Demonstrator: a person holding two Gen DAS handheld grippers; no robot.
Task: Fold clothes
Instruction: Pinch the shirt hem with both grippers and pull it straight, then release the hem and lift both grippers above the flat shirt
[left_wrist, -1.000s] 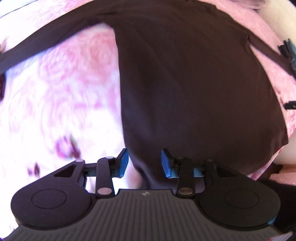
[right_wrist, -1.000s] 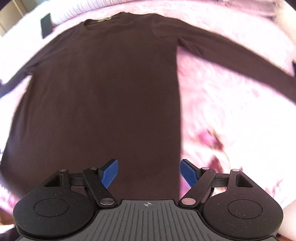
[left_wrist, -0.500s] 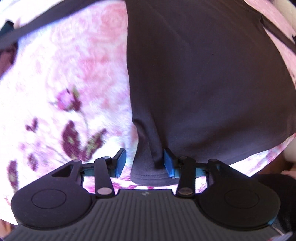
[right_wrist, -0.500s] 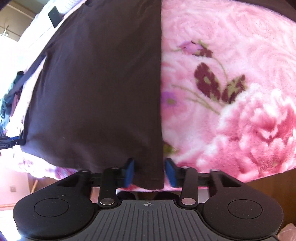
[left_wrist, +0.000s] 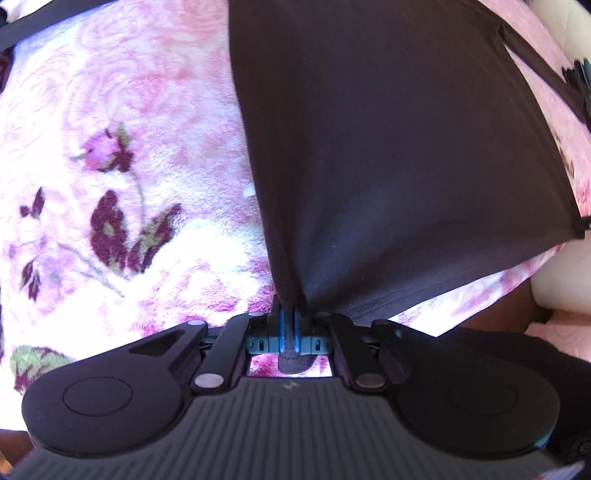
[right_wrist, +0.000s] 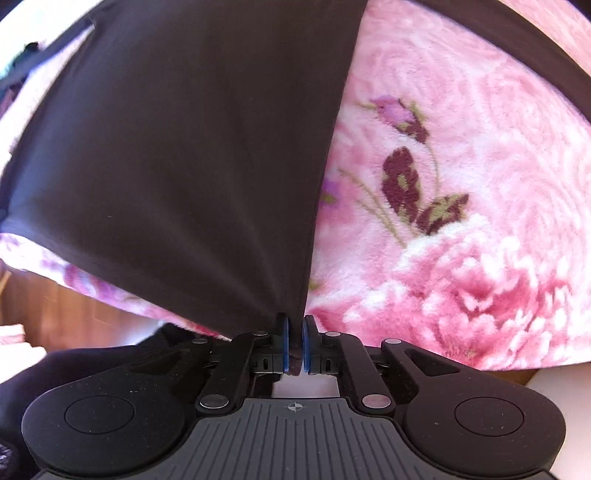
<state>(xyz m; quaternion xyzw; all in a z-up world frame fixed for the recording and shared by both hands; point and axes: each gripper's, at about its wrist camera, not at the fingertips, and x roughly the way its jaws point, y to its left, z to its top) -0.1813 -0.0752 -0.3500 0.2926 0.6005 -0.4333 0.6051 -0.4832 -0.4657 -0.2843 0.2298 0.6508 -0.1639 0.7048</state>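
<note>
Both claws (left_wrist: 289, 321) on shirt (left_wrist: 388, 147) hem, seemingly.

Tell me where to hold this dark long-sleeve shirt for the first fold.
By its bottom hem corners, from the near edge of the shirt, which lies flat on the floral blanket. The left gripper and right gripper already pinch them.

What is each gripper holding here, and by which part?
Both hold the dark brown shirt: left gripper pinches its bottom-left hem corner, right gripper its bottom-right hem corner.
</note>
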